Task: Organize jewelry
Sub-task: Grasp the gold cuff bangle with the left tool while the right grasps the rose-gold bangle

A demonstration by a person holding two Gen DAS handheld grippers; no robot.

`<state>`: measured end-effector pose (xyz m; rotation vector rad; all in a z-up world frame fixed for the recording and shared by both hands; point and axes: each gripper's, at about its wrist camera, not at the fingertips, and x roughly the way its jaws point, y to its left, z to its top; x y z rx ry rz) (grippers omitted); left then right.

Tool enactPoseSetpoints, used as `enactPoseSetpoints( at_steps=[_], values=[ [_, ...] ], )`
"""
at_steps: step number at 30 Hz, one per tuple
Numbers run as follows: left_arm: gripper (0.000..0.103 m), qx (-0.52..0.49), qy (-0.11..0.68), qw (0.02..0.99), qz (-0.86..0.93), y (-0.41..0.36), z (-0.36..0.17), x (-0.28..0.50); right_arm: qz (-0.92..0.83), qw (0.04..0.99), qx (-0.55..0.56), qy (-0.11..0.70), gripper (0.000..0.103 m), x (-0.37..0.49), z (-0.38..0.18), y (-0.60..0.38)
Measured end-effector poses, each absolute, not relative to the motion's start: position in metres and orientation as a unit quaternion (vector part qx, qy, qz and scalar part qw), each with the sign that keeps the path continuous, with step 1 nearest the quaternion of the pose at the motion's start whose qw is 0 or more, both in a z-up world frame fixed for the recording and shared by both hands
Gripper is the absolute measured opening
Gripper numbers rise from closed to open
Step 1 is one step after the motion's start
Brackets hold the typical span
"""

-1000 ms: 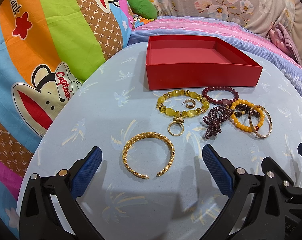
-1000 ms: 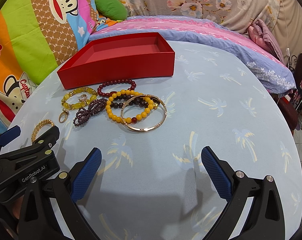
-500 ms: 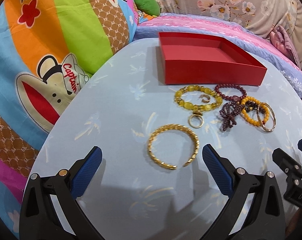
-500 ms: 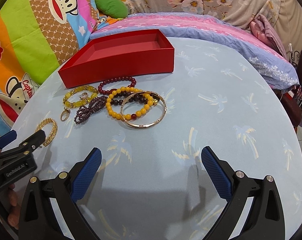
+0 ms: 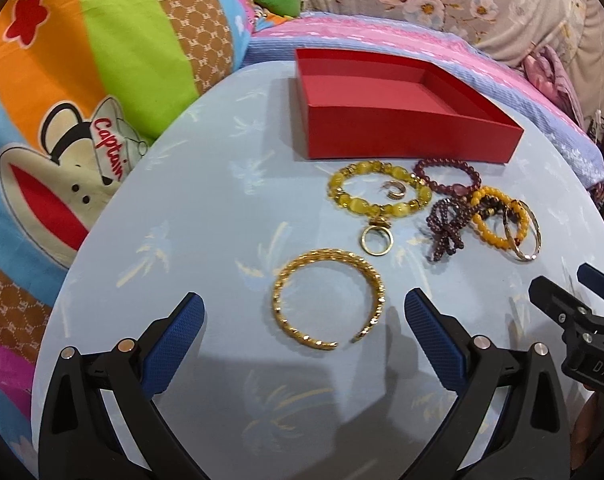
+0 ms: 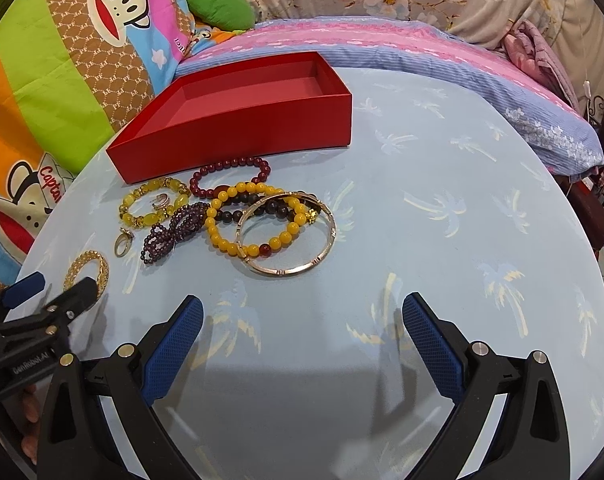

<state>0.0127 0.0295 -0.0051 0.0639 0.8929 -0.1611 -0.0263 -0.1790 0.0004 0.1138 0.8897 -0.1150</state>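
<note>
An empty red box [image 5: 385, 92] sits at the far side of a round light-blue table [image 5: 206, 208]; it also shows in the right wrist view [image 6: 238, 120]. In front of it lie a gold open cuff [image 5: 329, 298], a gold ring [image 5: 377, 239], a yellow bead bracelet [image 5: 377, 191], dark red beads [image 5: 447, 176] and a gold bangle [image 6: 288, 236]. My left gripper [image 5: 303, 332] is open, its fingers either side of the cuff, just short of it. My right gripper [image 6: 302, 338] is open and empty, a little short of the bangle.
Colourful cartoon cushions [image 5: 82, 80] press against the table's left edge. A pink and blue striped bed [image 6: 381, 40] runs behind it. A purple bead cluster [image 6: 174, 228] and an orange bead bracelet [image 6: 258, 216] lie in the pile.
My left gripper has shifted left and then forward, so the gold cuff now lies centred between its fingers. The right gripper has barely moved. No jewelry has moved.
</note>
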Motion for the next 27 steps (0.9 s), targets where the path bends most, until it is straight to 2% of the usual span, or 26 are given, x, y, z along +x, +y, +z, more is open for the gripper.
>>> enactPoseSetpoints(
  at_steps=[3,4,9,11,17,27],
  values=[
    [0.090,0.036,0.440,0.893,-0.087,0.024,-0.008,0.017,-0.055,0.899,0.051,0.431,0.096,-0.024,0.000,-0.178],
    [0.083,0.034,0.444,0.890,-0.095,0.023,-0.009,0.018,-0.055,0.899,0.051,0.432,0.096,-0.023,0.000,-0.178],
    [0.067,0.034,0.442,0.890,-0.109,0.019,-0.010,0.018,-0.054,0.898,0.053,0.434,0.096,-0.017,-0.001,-0.179],
    [0.056,0.036,0.439,0.891,-0.111,0.018,-0.009,0.017,-0.050,0.896,0.057,0.437,0.096,-0.014,-0.001,-0.180],
    [0.056,0.031,0.437,0.891,-0.121,0.017,-0.007,0.019,-0.047,0.897,0.050,0.438,0.095,0.001,-0.002,-0.176],
    [0.056,0.036,0.432,0.893,-0.118,0.014,-0.008,0.018,-0.045,0.894,0.051,0.443,0.078,0.023,-0.006,-0.178]
  ],
)
